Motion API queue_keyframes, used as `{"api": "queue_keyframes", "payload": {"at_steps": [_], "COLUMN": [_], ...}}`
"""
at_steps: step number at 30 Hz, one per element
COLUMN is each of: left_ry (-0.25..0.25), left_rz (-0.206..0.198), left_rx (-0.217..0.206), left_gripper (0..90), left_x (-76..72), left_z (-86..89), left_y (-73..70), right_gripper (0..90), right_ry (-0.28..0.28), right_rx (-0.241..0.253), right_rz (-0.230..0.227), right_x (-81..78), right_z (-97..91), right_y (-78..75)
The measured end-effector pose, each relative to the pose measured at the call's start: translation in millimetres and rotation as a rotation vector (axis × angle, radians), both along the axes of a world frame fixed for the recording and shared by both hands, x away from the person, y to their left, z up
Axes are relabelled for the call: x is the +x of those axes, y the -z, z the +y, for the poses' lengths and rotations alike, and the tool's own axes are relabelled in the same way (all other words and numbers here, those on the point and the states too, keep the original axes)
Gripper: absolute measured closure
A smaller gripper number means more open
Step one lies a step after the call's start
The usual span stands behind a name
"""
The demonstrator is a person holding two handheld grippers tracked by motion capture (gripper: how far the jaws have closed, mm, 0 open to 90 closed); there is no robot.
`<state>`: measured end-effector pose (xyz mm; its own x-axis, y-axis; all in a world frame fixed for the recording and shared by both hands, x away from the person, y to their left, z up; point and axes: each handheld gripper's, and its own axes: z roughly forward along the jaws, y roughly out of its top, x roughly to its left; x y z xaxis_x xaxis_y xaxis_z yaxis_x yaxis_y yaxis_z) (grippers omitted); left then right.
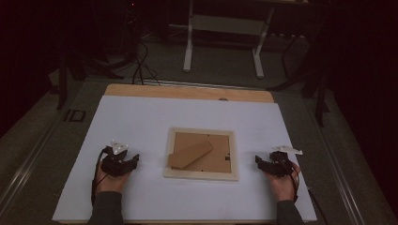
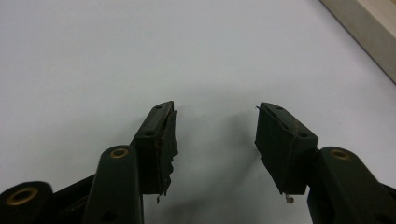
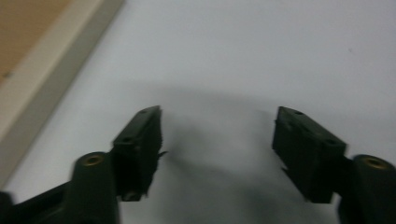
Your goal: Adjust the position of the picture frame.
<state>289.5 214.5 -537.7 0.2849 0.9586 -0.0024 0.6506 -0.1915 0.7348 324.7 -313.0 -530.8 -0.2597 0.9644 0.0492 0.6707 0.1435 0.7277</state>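
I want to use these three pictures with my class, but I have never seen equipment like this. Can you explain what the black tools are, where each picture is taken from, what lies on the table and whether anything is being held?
A person sits at a table and holds a two-jawed tool in each hand: the left hand-held gripper and the right hand-held gripper. The wide picture comes from a fixed camera above, looking down on the table. The other two come from small cameras riding on each tool, looking along its black jaws.

On the white sheet covering the table lies a wooden picture frame, face down, with its brown backing board and cardboard stand showing. It lies between the two tools, apart from both.

Nothing is held: both pairs of jaws stand open over the bare sheet.
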Motion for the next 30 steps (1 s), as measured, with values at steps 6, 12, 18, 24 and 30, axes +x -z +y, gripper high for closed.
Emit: {"api": "queue_keyframes", "payload": {"at_steps": [6,12,18,24,30], "left_ry": [0.024,0.070,0.123,0.150,0.175], "left_rz": [-0.002,0.002,0.017,0.028,0.034], "left_rx": [-0.016,-0.069,-0.099,-0.105,-0.136], "left_gripper": [48.9,50.1,52.4,50.4,51.8], "left_x": [-4.8,-9.5,-14.9,-16.7,-19.5], "left_z": [-3.0,-7.9,-16.5,-20.7,-24.6], "left_y": [-10.2,-15.0,-15.2,-13.8,-14.1], "right_gripper": [44.4,49.8,61.8,75.0,83.4], "right_ry": [-0.056,-0.097,-0.151,-0.198,-0.235], "right_rx": [0.033,0.041,0.095,0.131,0.115], "right_rz": [-0.024,-0.013,0.002,0.034,0.077], "right_x": [-3.2,-5.7,-8.9,-10.2,-10.6], "right_z": [3.3,9.5,15.2,25.6,38.8], "right_y": [-6.5,-6.4,-7.7,-4.2,-0.8]}}
